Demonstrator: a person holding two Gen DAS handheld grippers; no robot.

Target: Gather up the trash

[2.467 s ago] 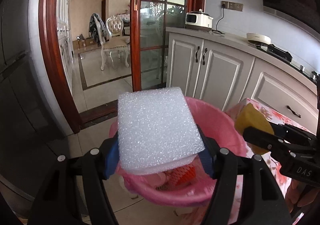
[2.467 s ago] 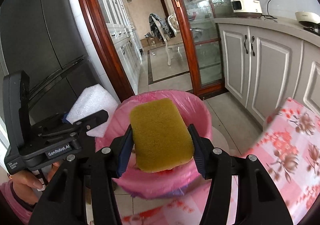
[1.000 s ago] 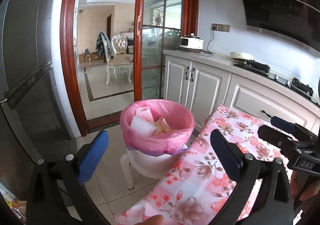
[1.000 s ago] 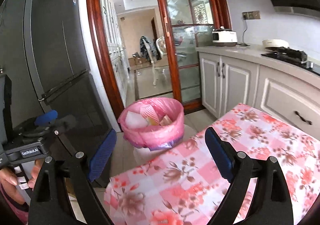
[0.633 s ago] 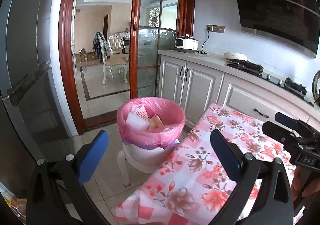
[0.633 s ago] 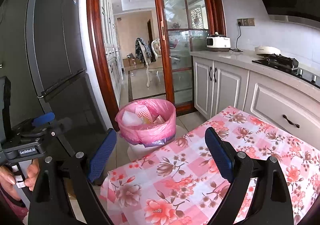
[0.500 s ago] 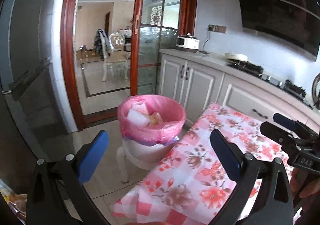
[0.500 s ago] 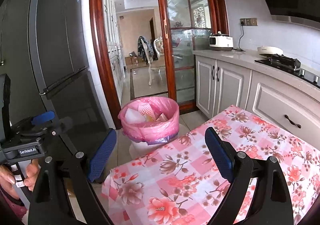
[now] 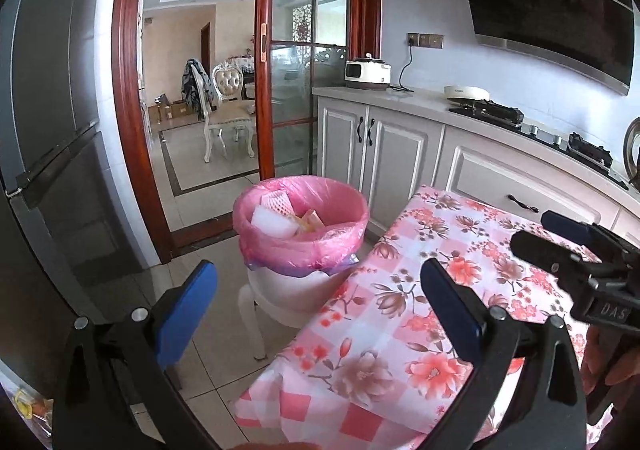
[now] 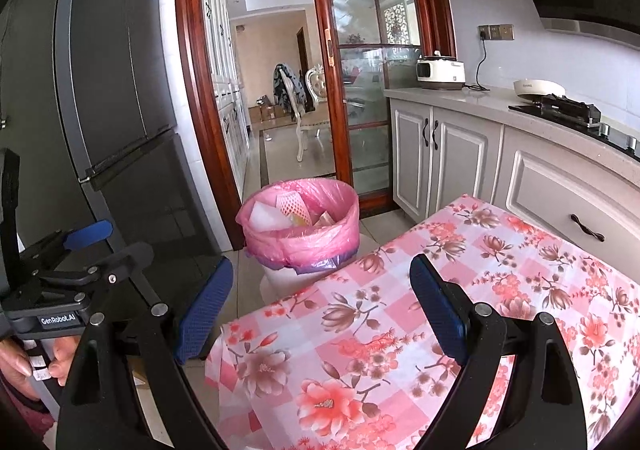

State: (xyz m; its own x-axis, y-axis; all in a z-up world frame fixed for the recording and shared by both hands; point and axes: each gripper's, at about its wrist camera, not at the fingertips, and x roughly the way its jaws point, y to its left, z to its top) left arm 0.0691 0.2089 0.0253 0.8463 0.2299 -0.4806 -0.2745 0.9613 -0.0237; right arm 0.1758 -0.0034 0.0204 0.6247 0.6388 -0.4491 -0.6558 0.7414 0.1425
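Left wrist view, trash bin (image 9: 300, 226) beyond both grippers' empty, spread fingers (image 9: 186, 314).

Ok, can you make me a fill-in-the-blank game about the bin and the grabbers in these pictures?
1. The trash bin is lined with a ____ plastic bag.
2. The left gripper and right gripper are both ____ and hold nothing.
3. The tablecloth is printed with ____.
4. The white foam block lies ____ the bin.

Missing words: pink; open; flowers; inside
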